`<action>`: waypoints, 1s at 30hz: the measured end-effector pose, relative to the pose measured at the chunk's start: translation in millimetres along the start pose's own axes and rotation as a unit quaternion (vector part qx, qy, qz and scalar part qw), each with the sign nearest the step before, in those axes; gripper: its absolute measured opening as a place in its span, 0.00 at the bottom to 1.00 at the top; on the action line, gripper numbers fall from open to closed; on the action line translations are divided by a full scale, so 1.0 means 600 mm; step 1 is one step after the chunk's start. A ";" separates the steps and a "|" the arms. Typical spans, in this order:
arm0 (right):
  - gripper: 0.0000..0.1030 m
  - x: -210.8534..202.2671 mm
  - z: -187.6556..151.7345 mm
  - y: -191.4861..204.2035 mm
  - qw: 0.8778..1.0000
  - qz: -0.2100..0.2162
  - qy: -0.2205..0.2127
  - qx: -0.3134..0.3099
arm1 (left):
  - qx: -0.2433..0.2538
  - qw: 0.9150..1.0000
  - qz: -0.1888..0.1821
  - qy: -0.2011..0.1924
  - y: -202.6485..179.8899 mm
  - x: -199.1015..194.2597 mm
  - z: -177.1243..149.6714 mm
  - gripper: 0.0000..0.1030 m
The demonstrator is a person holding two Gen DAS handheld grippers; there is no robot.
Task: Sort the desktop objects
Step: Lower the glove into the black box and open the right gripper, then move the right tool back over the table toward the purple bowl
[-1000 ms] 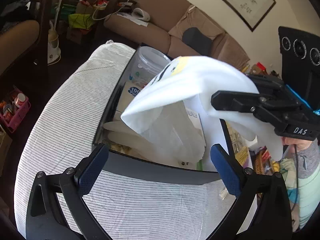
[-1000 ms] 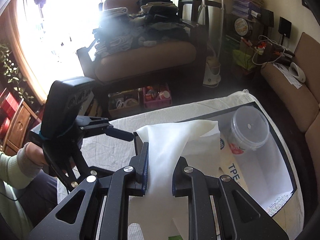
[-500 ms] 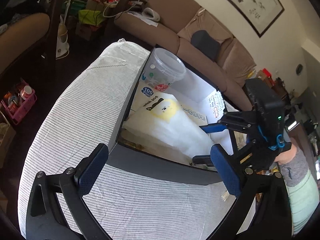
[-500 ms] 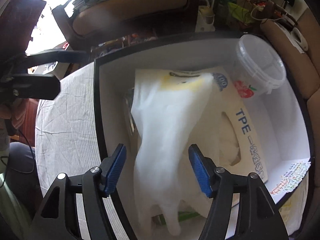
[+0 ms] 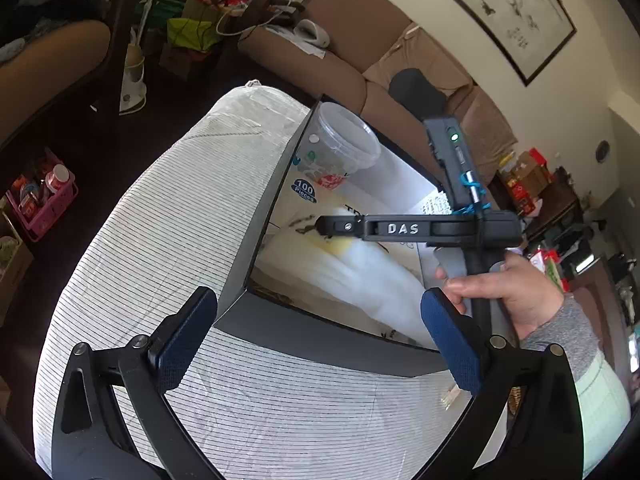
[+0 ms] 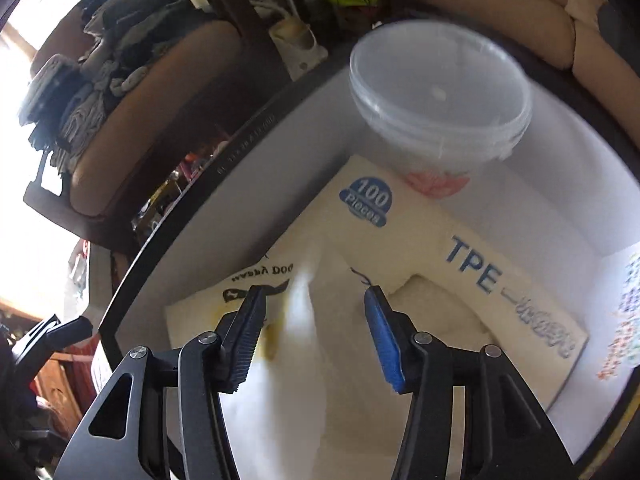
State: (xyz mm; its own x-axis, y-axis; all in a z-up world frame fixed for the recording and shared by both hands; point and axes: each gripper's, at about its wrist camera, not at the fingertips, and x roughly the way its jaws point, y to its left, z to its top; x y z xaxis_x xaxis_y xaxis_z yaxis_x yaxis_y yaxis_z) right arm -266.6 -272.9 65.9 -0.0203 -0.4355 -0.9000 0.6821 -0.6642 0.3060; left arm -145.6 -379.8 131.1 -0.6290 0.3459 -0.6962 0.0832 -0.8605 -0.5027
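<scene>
Right wrist view: right tongs [image 6: 314,328] are gaping over a white bag [image 6: 288,380] that is lying inside the box [image 6: 248,132], directly beneath and between their fingers. Left tongs [image 5: 316,336] are hovering open above the table [image 5: 168,240], just short of the box.

A brown sofa [image 5: 352,60] stands against a pale wall under a framed ink painting [image 5: 504,12]. The floor [image 5: 80,152] is dark. A striped white cloth covers the surface [image 5: 160,240]. Clothes are heaped on an armchair [image 6: 132,120], with bright window light behind it.
</scene>
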 end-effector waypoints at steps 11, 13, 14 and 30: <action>0.47 -0.015 -0.017 0.031 0.998 0.051 0.007 -0.047 | -0.001 1.000 -0.004 0.001 0.000 0.004 0.002 0.99; 0.57 -0.051 -0.015 0.035 0.996 0.061 -0.033 -0.054 | 0.000 1.000 -0.007 0.001 -0.003 0.005 0.002 0.99; 0.66 -0.072 -0.015 0.035 0.995 0.069 -0.054 -0.051 | 0.002 1.000 -0.008 0.001 -0.006 0.005 0.001 0.99; 0.36 -0.006 -0.081 0.015 0.993 -0.026 0.086 -0.072 | 0.040 0.999 0.002 0.020 -0.047 0.031 -0.009 0.99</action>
State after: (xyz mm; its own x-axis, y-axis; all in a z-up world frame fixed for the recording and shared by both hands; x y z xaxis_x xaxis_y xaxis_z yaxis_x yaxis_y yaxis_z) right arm -224.7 -247.9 57.1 0.0577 -0.2849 -0.9568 0.7812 -0.5838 0.2210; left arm -155.3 -346.9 129.8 -0.5969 0.3564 -0.7189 0.0222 -0.8883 -0.4588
